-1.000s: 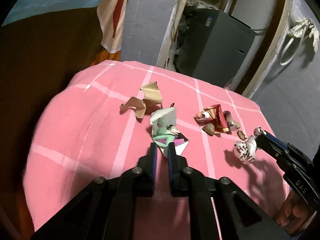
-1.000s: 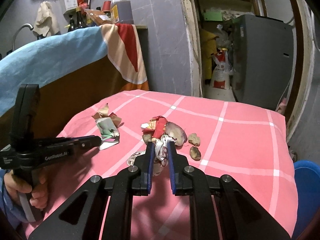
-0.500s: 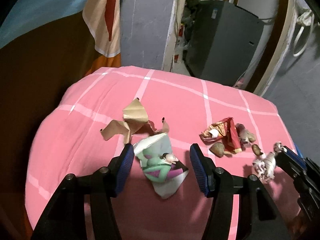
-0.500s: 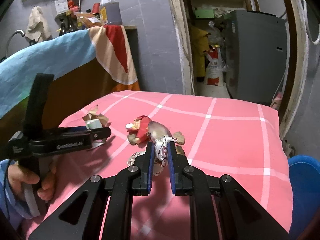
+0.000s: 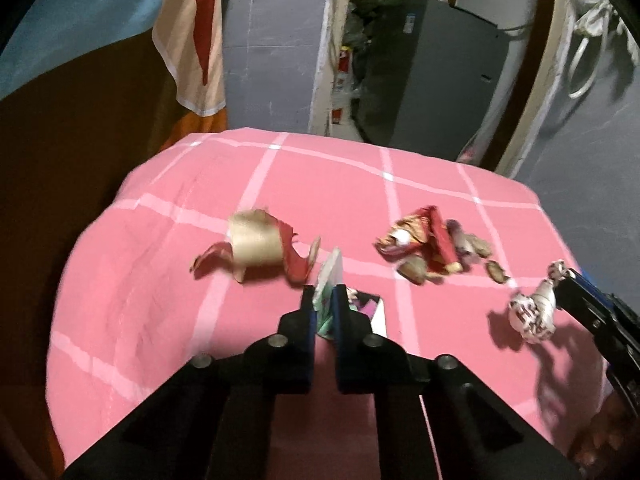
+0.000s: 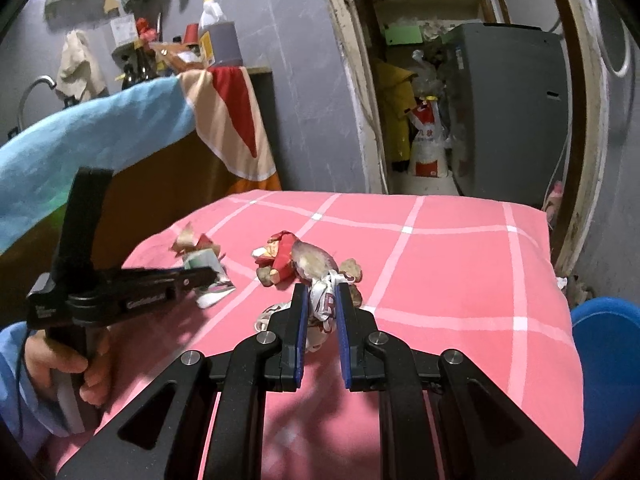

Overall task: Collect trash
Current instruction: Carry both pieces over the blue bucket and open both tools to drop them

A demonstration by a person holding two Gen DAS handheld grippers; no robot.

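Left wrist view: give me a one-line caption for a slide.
Left gripper shut on a green wrapper; torn paper and red scraps lie on the pink cloth.

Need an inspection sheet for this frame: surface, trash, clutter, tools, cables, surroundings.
Surface: pink checked cloth, wrinkled.
Trash: green wrapper in left tool; white wrapper in right tool; tan paper, red wrapper and shells lie loose.
Clutter: nothing seen beyond the trash.
Tools: left tool has just closed onto the green wrapper; right tool shut on the white wrapper.
Cables: white cord on wall.
Surroundings: blue bin at right, grey appliance, bottles on shelf.
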